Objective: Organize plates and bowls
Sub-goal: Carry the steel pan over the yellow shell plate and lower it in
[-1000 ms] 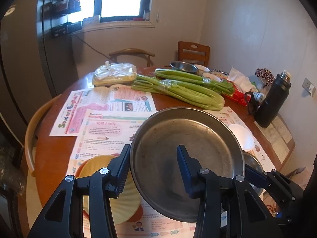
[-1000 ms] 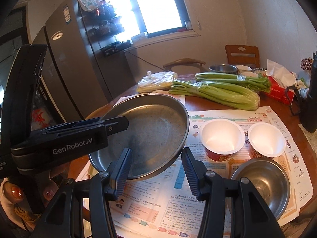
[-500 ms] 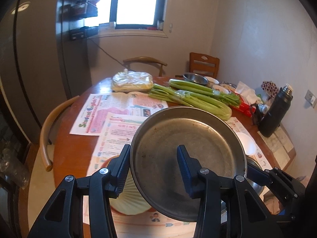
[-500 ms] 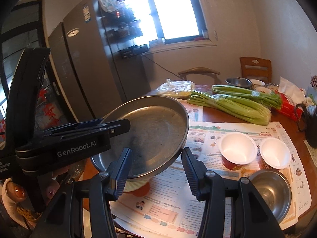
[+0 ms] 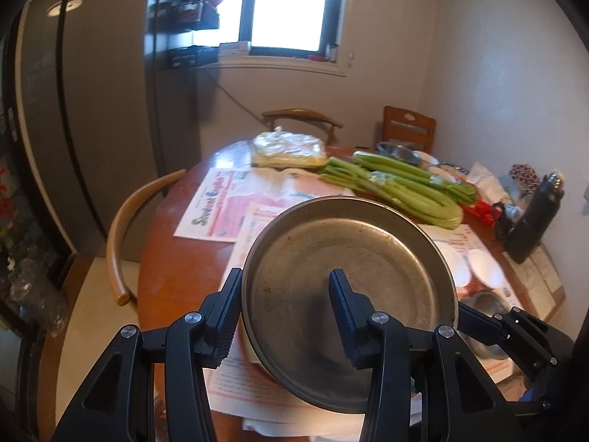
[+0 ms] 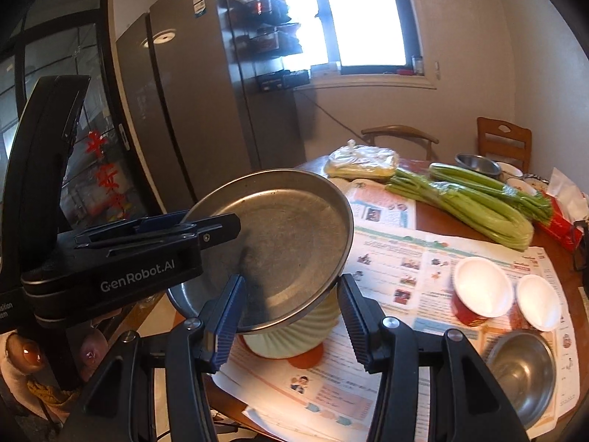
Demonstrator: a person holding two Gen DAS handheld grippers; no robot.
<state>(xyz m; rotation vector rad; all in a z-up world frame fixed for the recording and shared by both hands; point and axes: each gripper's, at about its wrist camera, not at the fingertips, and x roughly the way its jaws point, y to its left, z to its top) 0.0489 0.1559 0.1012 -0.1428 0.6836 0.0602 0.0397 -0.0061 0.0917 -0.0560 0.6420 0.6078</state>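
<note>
A large round steel plate (image 5: 349,291) is held up above the table; it also shows in the right wrist view (image 6: 283,243). My left gripper (image 5: 285,307) and my right gripper (image 6: 291,304) each stand with one finger on either side of its rim. Whether the pads press the rim I cannot tell. The left gripper's body (image 6: 121,258) reaches the plate from the left. A pale ribbed bowl (image 6: 294,335) sits under the plate. Two white bowls (image 6: 482,289) (image 6: 537,302) and a small steel bowl (image 6: 522,372) sit to the right.
The round wooden table (image 5: 176,258) carries newspapers (image 6: 405,261), celery bunches (image 5: 397,188), a bagged food packet (image 5: 287,149), a black flask (image 5: 533,221) and more dishes at the back (image 6: 478,164). Chairs (image 5: 125,228) ring the table. A tall fridge (image 6: 191,118) stands at the left.
Both grippers and the steel plate have risen and drawn back from the table. The table looks smaller and farther, and the ribbed bowl beneath has come into fuller view.
</note>
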